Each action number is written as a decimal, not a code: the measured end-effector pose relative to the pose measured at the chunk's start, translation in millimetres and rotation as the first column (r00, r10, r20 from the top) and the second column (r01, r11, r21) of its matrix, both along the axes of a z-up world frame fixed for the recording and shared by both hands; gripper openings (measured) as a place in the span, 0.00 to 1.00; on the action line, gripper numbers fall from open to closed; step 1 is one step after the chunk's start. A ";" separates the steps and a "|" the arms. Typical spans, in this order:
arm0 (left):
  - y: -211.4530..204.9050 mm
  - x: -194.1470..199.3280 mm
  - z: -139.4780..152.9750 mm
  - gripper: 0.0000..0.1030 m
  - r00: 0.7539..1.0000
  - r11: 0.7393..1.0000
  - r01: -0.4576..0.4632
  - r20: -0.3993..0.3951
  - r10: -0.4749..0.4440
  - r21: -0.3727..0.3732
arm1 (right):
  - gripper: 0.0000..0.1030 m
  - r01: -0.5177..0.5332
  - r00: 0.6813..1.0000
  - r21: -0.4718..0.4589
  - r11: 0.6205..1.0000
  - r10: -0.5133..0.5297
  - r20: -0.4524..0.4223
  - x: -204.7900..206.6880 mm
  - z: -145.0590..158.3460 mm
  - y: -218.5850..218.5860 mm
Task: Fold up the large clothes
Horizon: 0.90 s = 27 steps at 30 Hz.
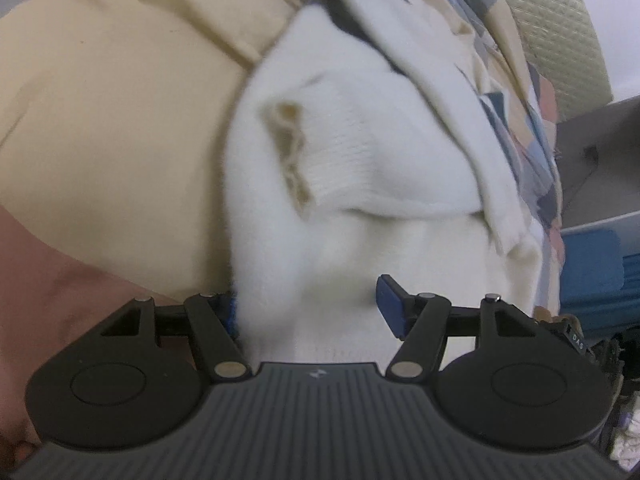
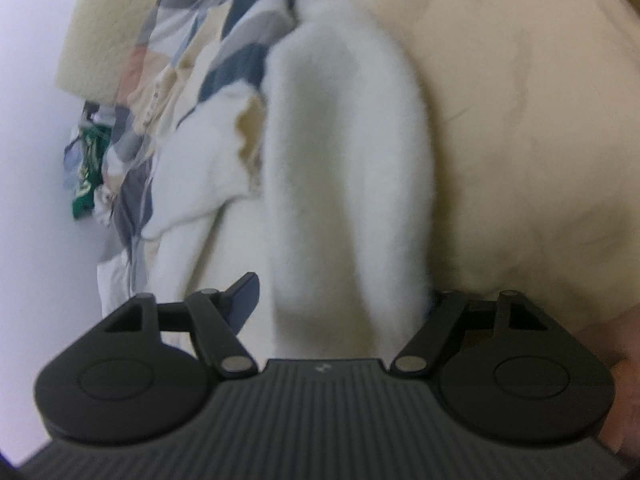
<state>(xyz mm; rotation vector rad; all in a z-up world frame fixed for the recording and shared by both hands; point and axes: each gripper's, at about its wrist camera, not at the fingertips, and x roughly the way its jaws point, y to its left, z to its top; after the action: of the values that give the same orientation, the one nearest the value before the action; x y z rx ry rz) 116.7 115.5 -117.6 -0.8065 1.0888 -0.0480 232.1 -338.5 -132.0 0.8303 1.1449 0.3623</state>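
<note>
The white fleecy garment lies bunched on the pale yellow bedsheet, and everything here is placed against it. In the left wrist view its thick folded edge runs down between the fingers of the left gripper; the jaws stand wide apart, one blue pad showing clear on the garment's right side and the other nearly buried behind the fleece on its left. Whether the pads actually press the cloth cannot be told from this view. A ribbed cuff with a tan lining sits above the gripper, in the middle of the garment. In the right wrist view a long fluffy fold of the same garment comes down between the fingers of the right gripper, whose jaws also stand wide; the left blue pad is free of the fleece, the right one is hidden behind it, so a grip cannot be confirmed. A patchwork quilt in blue, grey and cream lies just beyond the garment, touching its far edge. A pink cloth lies on the garment's near left side.
</note>
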 end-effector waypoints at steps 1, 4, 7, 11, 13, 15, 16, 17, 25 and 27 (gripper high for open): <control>0.7 -0.6 0.3 0.67 1.000 1.000 -0.003 0.007 0.003 -0.026 | 0.74 -0.013 1.000 0.027 1.000 0.013 0.013 -1.5 1.1 1.6; 1.5 -4.4 3.5 0.67 0.998 0.994 -0.002 0.056 0.009 -0.108 | 0.74 -0.049 0.996 0.145 0.988 0.038 0.075 -6.8 7.5 1.8; -0.5 -4.5 6.9 0.67 0.997 0.989 0.009 0.072 0.002 -0.146 | 0.74 -0.079 0.983 0.241 0.967 0.036 0.178 -16.2 21.8 -1.2; -8.4 2.5 -3.3 0.67 0.999 0.993 0.038 0.011 -0.037 -0.110 | 0.74 -0.086 0.978 0.285 0.955 0.026 0.207 -18.6 26.9 -5.7; -12.1 5.6 -5.3 0.66 0.999 0.994 0.043 -0.001 -0.044 -0.096 | 0.74 -0.071 0.987 0.219 0.973 0.037 0.154 -13.1 20.1 -0.2; -14.9 8.9 -6.9 0.65 0.999 0.996 0.045 0.001 -0.045 -0.082 | 0.73 -0.044 0.997 0.152 0.987 0.033 0.070 -7.9 6.1 2.1; -17.0 10.4 -6.8 0.60 0.999 0.996 0.047 0.004 -0.047 -0.070 | 0.72 -0.028 0.999 0.131 0.991 0.024 0.033 -5.2 -0.9 3.1; -18.5 10.0 -6.1 0.56 0.999 0.997 0.050 0.006 -0.050 -0.055 | 0.63 -0.017 1.000 0.114 0.993 0.017 0.004 -2.0 -7.4 4.6; -3.5 -7.6 26.8 0.17 0.990 0.994 0.008 0.139 0.008 -0.112 | 0.19 -0.050 0.992 0.156 0.987 0.031 0.122 -16.6 9.2 0.1; 6.1 -13.8 45.9 0.16 0.980 0.990 0.010 0.197 0.019 -0.142 | 0.17 -0.040 0.988 0.220 0.975 0.006 0.154 -21.4 19.6 -12.4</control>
<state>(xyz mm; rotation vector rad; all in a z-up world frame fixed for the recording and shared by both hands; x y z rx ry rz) 103.0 121.5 -71.7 -0.9126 0.9020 -0.2004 210.7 -350.9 -112.4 0.9683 0.9831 0.5721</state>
